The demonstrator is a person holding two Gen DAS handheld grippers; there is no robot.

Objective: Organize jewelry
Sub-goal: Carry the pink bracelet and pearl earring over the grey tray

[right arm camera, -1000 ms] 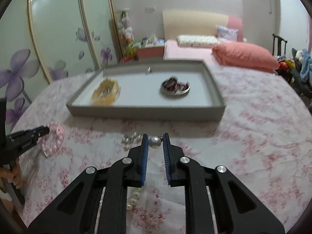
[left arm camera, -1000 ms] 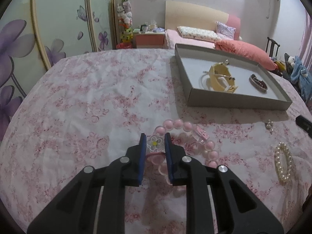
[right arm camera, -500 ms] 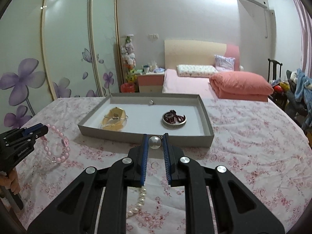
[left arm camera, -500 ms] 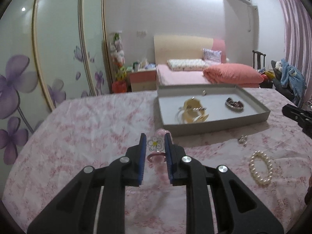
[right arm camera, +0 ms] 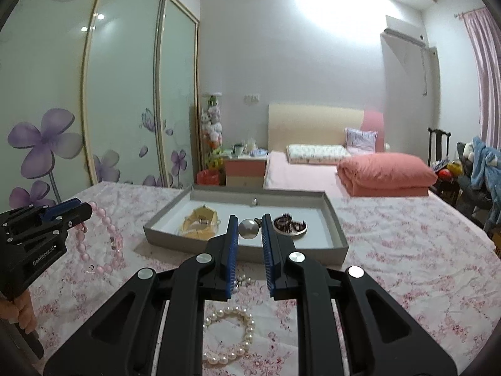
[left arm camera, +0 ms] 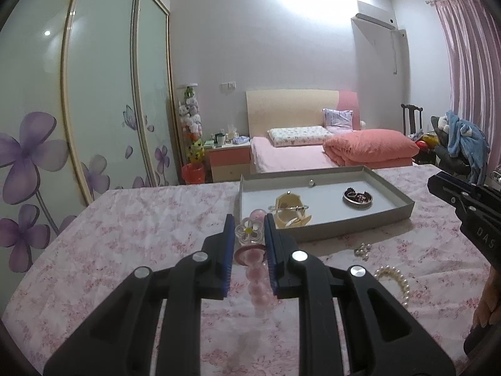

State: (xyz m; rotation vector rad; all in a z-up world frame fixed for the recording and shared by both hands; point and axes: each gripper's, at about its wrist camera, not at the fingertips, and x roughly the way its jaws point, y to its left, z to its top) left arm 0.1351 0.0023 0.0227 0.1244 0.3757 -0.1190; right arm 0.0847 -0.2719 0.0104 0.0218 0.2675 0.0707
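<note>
My left gripper (left arm camera: 249, 232) is shut on a pink bead bracelet (left arm camera: 258, 282) at its clear flower charm and holds it above the floral tablecloth; the bracelet hangs from it in the right wrist view (right arm camera: 106, 238). My right gripper (right arm camera: 249, 228) is shut on a large pearl earring (right arm camera: 249, 228), lifted in front of the grey tray (right arm camera: 339, 235). The tray (left arm camera: 350, 224) holds a yellow bangle (left arm camera: 291, 213), a dark bracelet (left arm camera: 357, 198) and a small ring (left arm camera: 311, 182).
A white pearl bracelet (right arm camera: 228, 333) lies on the cloth under my right gripper, also seen in the left wrist view (left arm camera: 393, 280). A small pearl cluster (left arm camera: 362, 250) lies before the tray. A bed, nightstand and wardrobe stand behind the table.
Both grippers have risen from the cloth with their pieces. The pink bracelet now hangs free and the pearl earring is up at tray height.
</note>
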